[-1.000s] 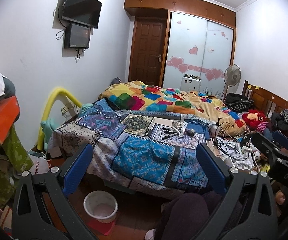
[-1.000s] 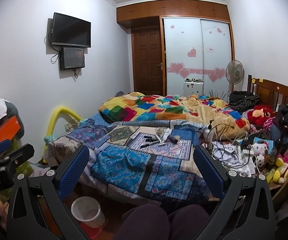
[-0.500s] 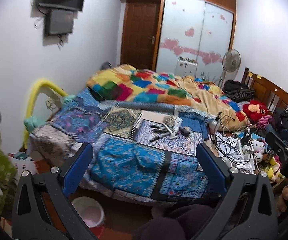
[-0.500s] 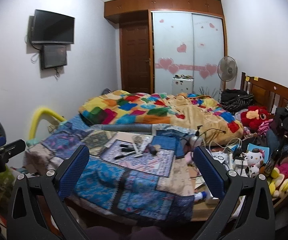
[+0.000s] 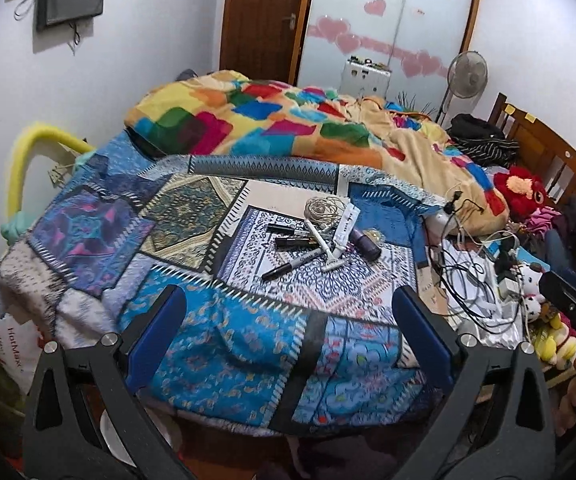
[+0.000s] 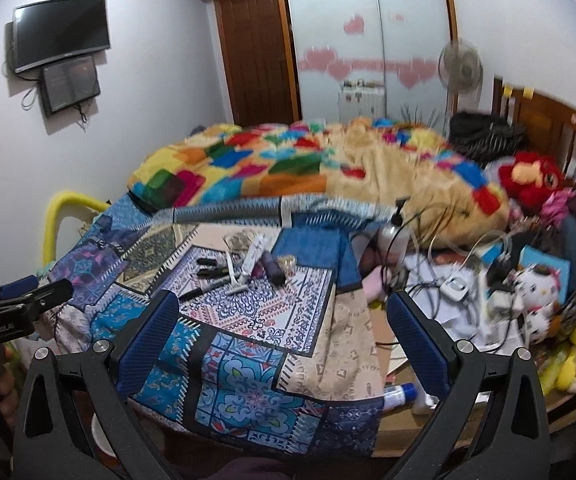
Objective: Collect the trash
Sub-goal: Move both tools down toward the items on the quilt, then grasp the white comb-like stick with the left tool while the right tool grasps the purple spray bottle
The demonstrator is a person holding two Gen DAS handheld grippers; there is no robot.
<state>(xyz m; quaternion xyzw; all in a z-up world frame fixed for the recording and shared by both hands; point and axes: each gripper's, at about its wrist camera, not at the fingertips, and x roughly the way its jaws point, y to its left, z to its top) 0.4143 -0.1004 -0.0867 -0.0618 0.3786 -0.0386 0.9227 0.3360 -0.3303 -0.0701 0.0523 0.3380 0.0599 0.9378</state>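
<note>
Hovering w/ both tongs, left (image 5: 288, 336) & right (image 6: 284, 332), spread apart, empty, facing markers (image 5: 288, 266) on bedspread (image 5: 224, 344).

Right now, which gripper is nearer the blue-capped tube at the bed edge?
Right. The blue-capped tube lies beside the right-hand finger of the right gripper; the left gripper sits well off to its left.

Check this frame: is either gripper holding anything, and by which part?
Nothing is held. The left gripper and right gripper are both open and empty, short of the markers and razor on the bed.
</note>
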